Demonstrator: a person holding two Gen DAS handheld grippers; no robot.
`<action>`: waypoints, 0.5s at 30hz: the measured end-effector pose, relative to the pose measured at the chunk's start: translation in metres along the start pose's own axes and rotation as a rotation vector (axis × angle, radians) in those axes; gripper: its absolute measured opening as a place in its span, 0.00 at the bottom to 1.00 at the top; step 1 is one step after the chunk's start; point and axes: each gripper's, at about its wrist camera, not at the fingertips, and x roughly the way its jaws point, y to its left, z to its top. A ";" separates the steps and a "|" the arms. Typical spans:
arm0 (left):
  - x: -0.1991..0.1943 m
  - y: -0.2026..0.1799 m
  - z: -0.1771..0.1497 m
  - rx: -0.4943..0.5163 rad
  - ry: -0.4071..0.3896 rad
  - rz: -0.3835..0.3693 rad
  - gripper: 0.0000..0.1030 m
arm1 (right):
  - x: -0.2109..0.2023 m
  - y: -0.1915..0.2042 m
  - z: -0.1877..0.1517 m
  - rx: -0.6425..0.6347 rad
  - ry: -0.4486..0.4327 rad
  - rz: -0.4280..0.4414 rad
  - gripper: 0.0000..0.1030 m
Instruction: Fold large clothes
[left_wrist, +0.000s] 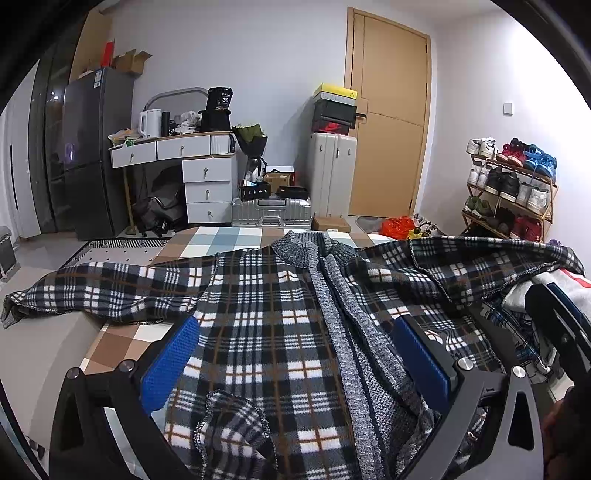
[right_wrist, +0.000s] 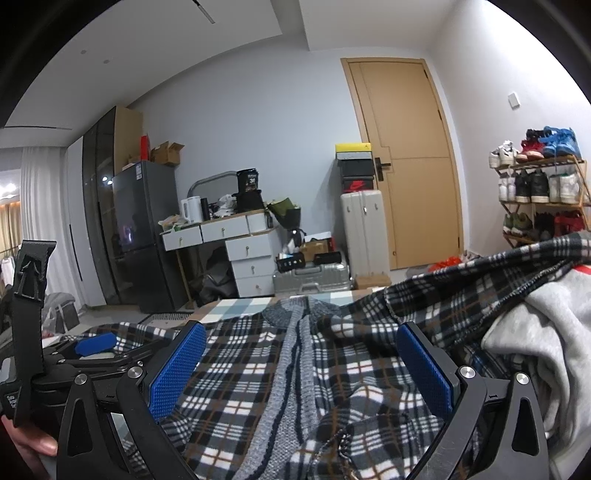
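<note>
A large plaid fleece jacket (left_wrist: 258, 295) with a grey knit placket and collar lies spread face up on the checkered bed cover (left_wrist: 229, 236). Its left sleeve (left_wrist: 92, 291) stretches out to the left. Its right sleeve (left_wrist: 480, 258) drapes over a pile at the right. My left gripper (left_wrist: 295, 354) is open, its blue pads hovering over the jacket's lower front. My right gripper (right_wrist: 301, 373) is open over the same jacket (right_wrist: 251, 354), close above the placket. The left gripper (right_wrist: 96, 343) also shows at the left of the right wrist view.
A grey garment (right_wrist: 546, 332) lies heaped at the right, under the sleeve. Beyond the bed stand a dark fridge (left_wrist: 92, 147), a white desk with drawers (left_wrist: 207, 173), suitcases (left_wrist: 332, 173), a wooden door (left_wrist: 388, 110) and a shoe rack (left_wrist: 513, 184).
</note>
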 end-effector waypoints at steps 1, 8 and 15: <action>0.000 0.000 0.000 -0.001 0.001 0.001 0.99 | 0.000 0.000 -0.001 0.000 0.002 -0.002 1.00; -0.003 0.003 0.001 -0.008 -0.009 0.004 0.99 | 0.000 -0.001 -0.001 -0.004 -0.001 -0.004 1.00; -0.002 0.002 0.002 -0.007 -0.006 0.004 0.99 | 0.000 0.000 -0.001 -0.007 -0.002 -0.004 1.00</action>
